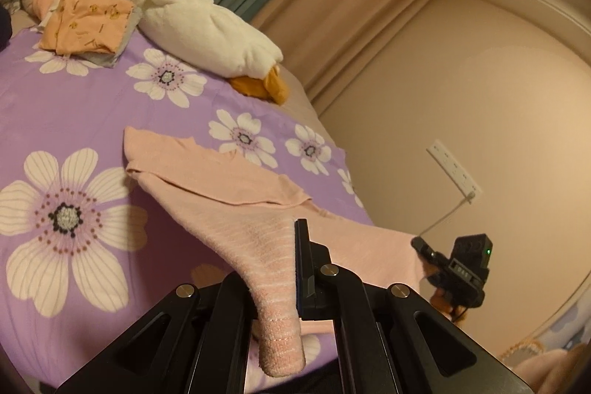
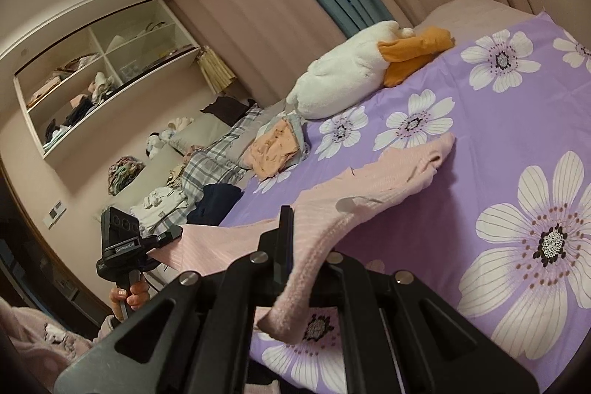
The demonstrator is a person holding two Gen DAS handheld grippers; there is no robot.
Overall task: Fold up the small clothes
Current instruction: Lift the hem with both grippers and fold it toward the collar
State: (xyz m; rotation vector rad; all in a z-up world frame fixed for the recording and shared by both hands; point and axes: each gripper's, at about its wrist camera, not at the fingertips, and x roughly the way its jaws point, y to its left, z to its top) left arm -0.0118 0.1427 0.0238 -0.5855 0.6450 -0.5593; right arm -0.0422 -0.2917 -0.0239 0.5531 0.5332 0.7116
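Grippers left (image 1: 295, 283) and right (image 2: 295, 268) each clench a cuff of the pink garment (image 1: 221, 183), stretched between them above the bed (image 1: 92, 106).

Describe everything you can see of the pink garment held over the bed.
The pink garment is a small, pale, ribbed knit. The left gripper and right gripper each clamp a cuffed end, stretching it between them. Its far part lies folded on the purple floral bedspread; the cuffs dangle past the fingers.

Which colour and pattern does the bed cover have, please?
The bed cover is purple with large white flowers; the left wrist view shows it best.
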